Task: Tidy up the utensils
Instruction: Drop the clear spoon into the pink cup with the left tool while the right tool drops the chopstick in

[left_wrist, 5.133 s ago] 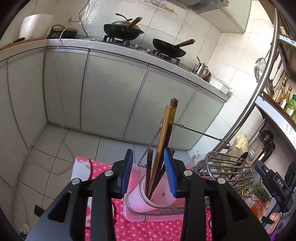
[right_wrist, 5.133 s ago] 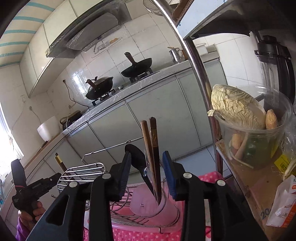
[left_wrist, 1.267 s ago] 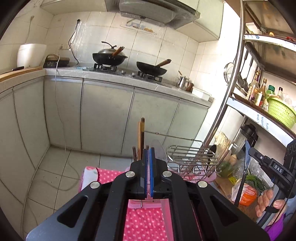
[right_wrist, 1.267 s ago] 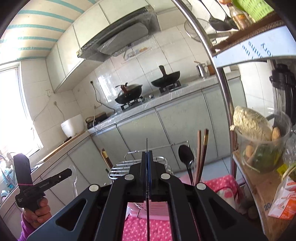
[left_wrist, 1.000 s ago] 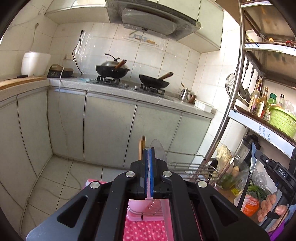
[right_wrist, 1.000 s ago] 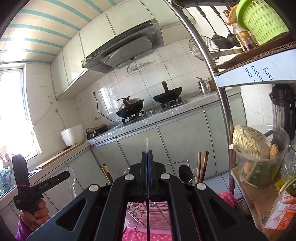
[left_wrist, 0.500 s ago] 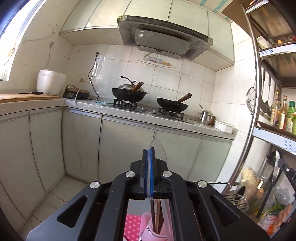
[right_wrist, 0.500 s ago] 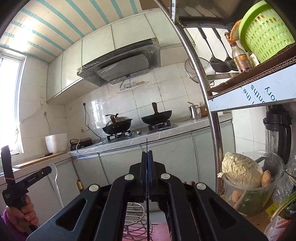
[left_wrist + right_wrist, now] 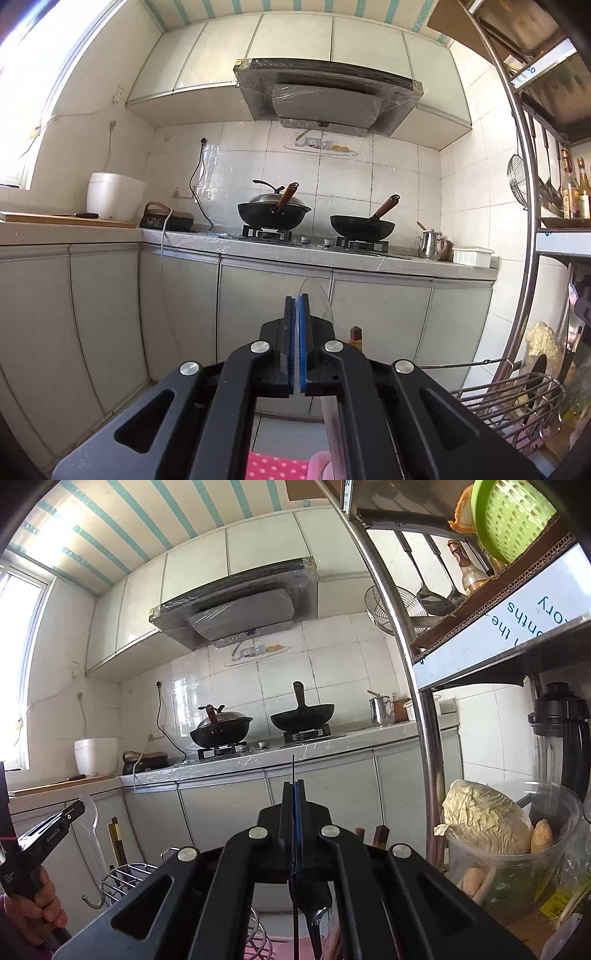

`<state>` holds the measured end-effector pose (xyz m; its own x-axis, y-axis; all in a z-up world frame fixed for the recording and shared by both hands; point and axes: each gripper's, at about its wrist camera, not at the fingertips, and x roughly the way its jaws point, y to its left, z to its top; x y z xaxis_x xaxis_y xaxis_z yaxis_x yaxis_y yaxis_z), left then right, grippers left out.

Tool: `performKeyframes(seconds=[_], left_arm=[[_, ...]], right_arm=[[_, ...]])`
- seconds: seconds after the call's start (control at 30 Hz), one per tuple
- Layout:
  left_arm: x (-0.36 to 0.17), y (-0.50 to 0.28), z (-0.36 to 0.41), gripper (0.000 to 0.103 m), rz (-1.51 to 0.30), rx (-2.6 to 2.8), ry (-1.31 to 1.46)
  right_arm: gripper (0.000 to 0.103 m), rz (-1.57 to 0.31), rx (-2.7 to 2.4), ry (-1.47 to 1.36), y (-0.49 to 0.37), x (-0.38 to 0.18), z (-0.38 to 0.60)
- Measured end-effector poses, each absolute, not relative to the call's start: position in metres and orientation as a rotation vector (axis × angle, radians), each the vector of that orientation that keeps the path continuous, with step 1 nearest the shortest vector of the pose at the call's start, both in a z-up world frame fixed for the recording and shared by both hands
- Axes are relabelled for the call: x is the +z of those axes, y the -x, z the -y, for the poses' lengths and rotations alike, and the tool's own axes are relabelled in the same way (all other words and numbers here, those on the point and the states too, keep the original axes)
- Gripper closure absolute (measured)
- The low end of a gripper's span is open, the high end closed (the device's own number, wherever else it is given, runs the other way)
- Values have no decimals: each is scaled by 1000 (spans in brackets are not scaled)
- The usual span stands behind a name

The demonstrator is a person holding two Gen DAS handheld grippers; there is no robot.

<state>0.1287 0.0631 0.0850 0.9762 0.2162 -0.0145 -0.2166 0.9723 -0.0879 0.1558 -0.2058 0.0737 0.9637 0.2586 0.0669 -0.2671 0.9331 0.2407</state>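
Note:
My left gripper (image 9: 297, 306) is shut on a clear plastic spoon (image 9: 318, 301), whose bowl sticks up past the blue pads. My right gripper (image 9: 294, 790) is shut on a thin dark knife (image 9: 293, 768), seen edge-on as a line. Both are raised, looking across the kitchen. Below the right gripper stand a black spoon (image 9: 314, 915) and wooden chopsticks (image 9: 380, 836). The pink holder's rim (image 9: 317, 461) shows under the left gripper. The left gripper with its spoon also shows at the left of the right wrist view (image 9: 86, 812).
A wire rack (image 9: 517, 398) stands at lower right on a pink dotted cloth (image 9: 277, 466). A steel shelf post (image 9: 417, 686) rises close on the right, with a cabbage tub (image 9: 495, 834) beside it. Counter with two woks (image 9: 273, 214) across the room.
Both grippers have risen and tilted up, each still holding its utensil. Five seconds ago both were open around the utensils in the pink holder; the holder has now dropped almost out of view.

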Motion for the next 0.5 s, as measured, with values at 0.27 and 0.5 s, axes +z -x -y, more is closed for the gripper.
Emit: performKeyframes(seconds=[0.27,0.5], left_arm=[[57,-124,-47,102,-48,161,46],[43,-121,-45,102,-100,129,59]], right_arm=[[102,-2,258,-266,-155,49,211],[102,-70,242,-304,-150,26,220]])
